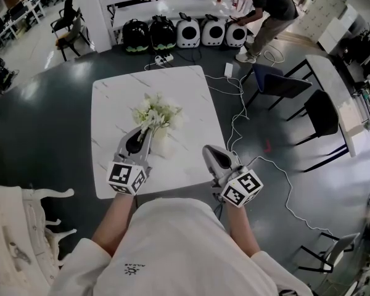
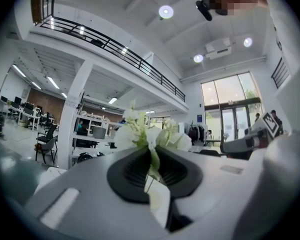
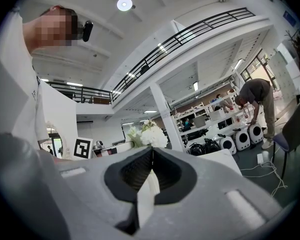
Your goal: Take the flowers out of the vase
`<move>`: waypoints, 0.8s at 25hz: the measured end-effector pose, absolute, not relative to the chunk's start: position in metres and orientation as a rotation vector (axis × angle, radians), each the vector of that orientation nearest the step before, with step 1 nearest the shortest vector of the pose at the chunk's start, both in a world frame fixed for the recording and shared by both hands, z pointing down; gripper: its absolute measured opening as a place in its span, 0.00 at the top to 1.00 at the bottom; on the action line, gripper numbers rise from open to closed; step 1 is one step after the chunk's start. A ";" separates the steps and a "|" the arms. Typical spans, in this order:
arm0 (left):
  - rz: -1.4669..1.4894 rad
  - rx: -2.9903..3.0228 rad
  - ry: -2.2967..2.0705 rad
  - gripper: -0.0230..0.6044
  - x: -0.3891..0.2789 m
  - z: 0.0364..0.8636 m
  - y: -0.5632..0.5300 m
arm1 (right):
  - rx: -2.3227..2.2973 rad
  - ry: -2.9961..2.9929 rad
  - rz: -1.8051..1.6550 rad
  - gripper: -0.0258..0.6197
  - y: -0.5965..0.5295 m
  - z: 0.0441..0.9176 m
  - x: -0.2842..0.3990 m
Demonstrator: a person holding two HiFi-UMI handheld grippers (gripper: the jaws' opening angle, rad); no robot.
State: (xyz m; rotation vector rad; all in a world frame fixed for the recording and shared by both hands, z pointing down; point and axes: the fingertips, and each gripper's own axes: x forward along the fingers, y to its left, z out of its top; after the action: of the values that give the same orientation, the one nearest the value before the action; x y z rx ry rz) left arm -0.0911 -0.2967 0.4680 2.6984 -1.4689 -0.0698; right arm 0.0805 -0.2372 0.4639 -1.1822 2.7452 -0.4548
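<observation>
A bunch of white flowers with green leaves [image 1: 157, 111] stands over a white vase [image 1: 161, 143] in the middle of the white marble table [image 1: 111, 97]. My left gripper [image 1: 146, 133] reaches in level from the near side, just above the vase's mouth. In the left gripper view its jaws are pinched on a green stem [image 2: 154, 160], with the blooms [image 2: 149, 135] fanning out past the tips of the left gripper [image 2: 153, 168]. My right gripper [image 1: 208, 153] hovers at the table's near right edge, shut and empty. From the right gripper [image 3: 151, 168] the flowers [image 3: 147, 133] show ahead to the left.
An ornate white chair [image 1: 24, 227] stands at the near left. Black chairs [image 1: 320, 113] and a second table [image 1: 330, 82] are to the right. White cables [image 1: 240, 119] trail over the dark floor. At the back a person [image 1: 268, 11] bends beside several carrier bags [image 1: 188, 32].
</observation>
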 end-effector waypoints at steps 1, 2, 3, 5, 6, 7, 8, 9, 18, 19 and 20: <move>-0.082 2.700 -1.470 0.93 -0.092 0.465 -0.296 | -1.182 2.746 -0.454 0.96 -0.236 0.464 0.080; -0.095 2.702 -1.470 0.93 -0.092 0.462 -0.295 | -1.181 2.746 -0.453 0.96 -0.235 0.464 0.080; -0.108 2.703 -1.470 0.93 -0.091 0.458 -0.295 | -1.181 2.746 -0.453 0.96 -0.235 0.463 0.081; -0.138 2.704 -1.469 0.93 -0.091 0.452 -0.296 | -1.179 2.747 -0.452 0.96 -0.236 0.463 0.081; -0.153 2.705 -1.468 0.94 -0.090 0.449 -0.296 | -1.179 2.747 -0.452 0.96 -0.236 0.464 0.081; -0.166 2.707 -1.468 0.94 -0.090 0.445 -0.296 | -1.178 2.747 -0.452 0.96 -0.236 0.464 0.081; -0.177 2.712 -1.468 0.94 -0.089 0.441 -0.295 | -1.177 2.747 -0.452 0.96 -0.236 0.463 0.081; -0.187 2.716 -1.469 0.94 -0.088 0.437 -0.295 | -1.176 2.747 -0.452 0.96 -0.236 0.463 0.081; -0.276 2.747 -1.474 0.94 -0.088 0.402 -0.290 | -1.151 2.764 -0.439 0.96 -0.236 0.461 0.077; -0.284 2.754 -1.471 0.94 -0.087 0.398 -0.289 | -1.146 2.767 -0.436 0.96 -0.236 0.461 0.076; -0.293 2.755 -1.473 0.94 -0.087 0.394 -0.288 | -1.141 2.770 -0.432 0.96 -0.236 0.461 0.075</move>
State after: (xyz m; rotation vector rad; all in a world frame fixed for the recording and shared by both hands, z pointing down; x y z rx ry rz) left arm -0.0873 -0.2881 0.3941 2.7555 -1.4729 -0.2934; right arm 0.0752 -0.2363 0.4613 -1.1414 2.7705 -0.4324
